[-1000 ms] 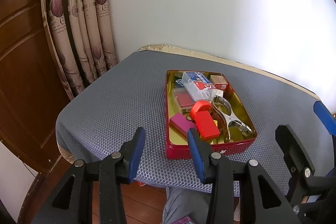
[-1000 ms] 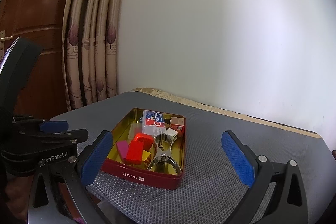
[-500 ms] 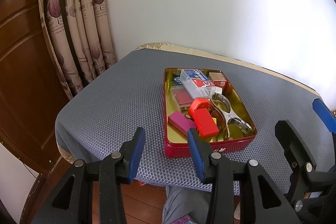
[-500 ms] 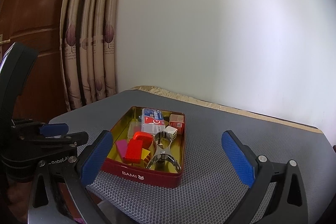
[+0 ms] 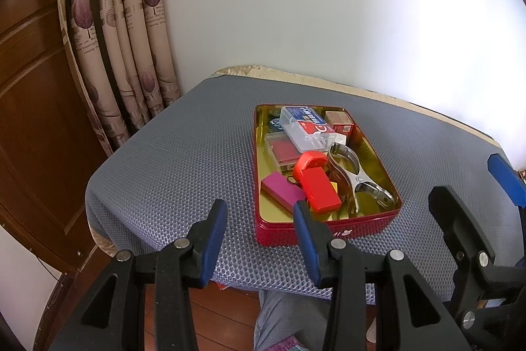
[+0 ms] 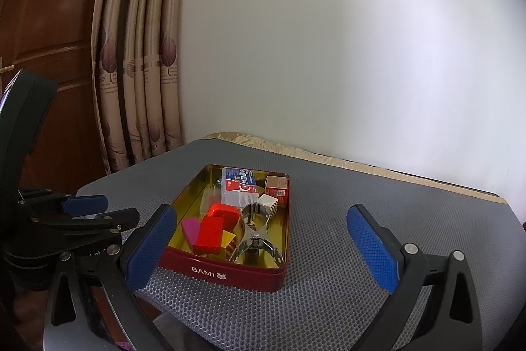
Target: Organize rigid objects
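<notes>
A red tin (image 5: 328,228) (image 6: 230,272) with a gold inside sits on the grey mesh mat. It holds a red block (image 5: 320,189) (image 6: 210,234), a magenta block (image 5: 282,190) (image 6: 190,227), a steel clamp (image 5: 356,176) (image 6: 254,234), a clear plastic box with a blue and red label (image 5: 305,126) (image 6: 240,185), a small red carton (image 5: 340,122) (image 6: 277,186) and other small items. My left gripper (image 5: 259,240) is open and empty at the mat's near edge, left of the tin. My right gripper (image 6: 263,249) is open and empty, wide apart in front of the tin.
The grey mat (image 5: 184,160) covers a small table against a white wall. A patterned curtain (image 5: 131,32) and a wooden door (image 5: 29,107) stand to the left. The floor (image 5: 223,318) lies below the near edge. My left gripper also shows in the right wrist view (image 6: 82,209).
Both views have shifted slightly; the tin sits a little lower and nearer in the right wrist view. Both grippers stay open and empty.
</notes>
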`<state>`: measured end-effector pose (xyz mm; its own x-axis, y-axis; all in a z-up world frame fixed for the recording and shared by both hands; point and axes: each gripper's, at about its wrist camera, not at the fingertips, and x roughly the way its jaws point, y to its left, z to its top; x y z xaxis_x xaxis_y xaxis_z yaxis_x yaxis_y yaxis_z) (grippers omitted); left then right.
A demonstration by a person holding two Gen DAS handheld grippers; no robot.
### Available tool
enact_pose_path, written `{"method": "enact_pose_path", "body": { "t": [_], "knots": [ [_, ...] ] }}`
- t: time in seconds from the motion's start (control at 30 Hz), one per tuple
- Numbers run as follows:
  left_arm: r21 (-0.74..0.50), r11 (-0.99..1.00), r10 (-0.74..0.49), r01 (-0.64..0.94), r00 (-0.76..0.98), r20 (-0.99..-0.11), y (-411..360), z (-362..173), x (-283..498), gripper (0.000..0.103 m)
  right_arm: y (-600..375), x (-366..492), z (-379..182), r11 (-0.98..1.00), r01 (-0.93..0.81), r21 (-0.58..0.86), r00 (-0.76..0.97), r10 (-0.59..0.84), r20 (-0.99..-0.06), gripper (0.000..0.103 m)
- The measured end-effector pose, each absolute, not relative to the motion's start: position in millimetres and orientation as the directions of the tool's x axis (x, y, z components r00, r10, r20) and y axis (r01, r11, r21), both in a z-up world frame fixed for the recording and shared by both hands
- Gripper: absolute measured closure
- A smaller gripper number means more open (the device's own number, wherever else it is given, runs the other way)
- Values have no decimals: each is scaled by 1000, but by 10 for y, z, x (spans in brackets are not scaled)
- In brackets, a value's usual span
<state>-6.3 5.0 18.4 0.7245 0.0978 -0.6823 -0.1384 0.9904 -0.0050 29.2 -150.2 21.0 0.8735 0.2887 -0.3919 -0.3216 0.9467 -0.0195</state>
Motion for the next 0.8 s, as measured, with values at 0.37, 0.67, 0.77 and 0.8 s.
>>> {"method": "enact_pose_path", "body": {
  "t": [0.37, 0.67, 0.77, 0.8],
  "knots": [
    [-2, 991, 97, -135, 721, -686, 26, 168, -51, 61, -1505, 295, 215, 947, -320, -17, 873, 288, -393, 0],
    [-2, 991, 95, -133, 715, -693, 12, 158, -44, 60, -1479, 285, 231, 952, -307, -18, 877, 276, -393, 0],
    [6, 991, 100, -132, 715, -692, 9, 156, -42, 57, -1483, 283, 234, 951, -308, -16, 877, 277, -393, 0],
    [13, 991, 107, -136, 715, -691, -3, 151, -43, 52, -1484, 283, 235, 951, -307, -17, 877, 276, -393, 0]
  ]
}}
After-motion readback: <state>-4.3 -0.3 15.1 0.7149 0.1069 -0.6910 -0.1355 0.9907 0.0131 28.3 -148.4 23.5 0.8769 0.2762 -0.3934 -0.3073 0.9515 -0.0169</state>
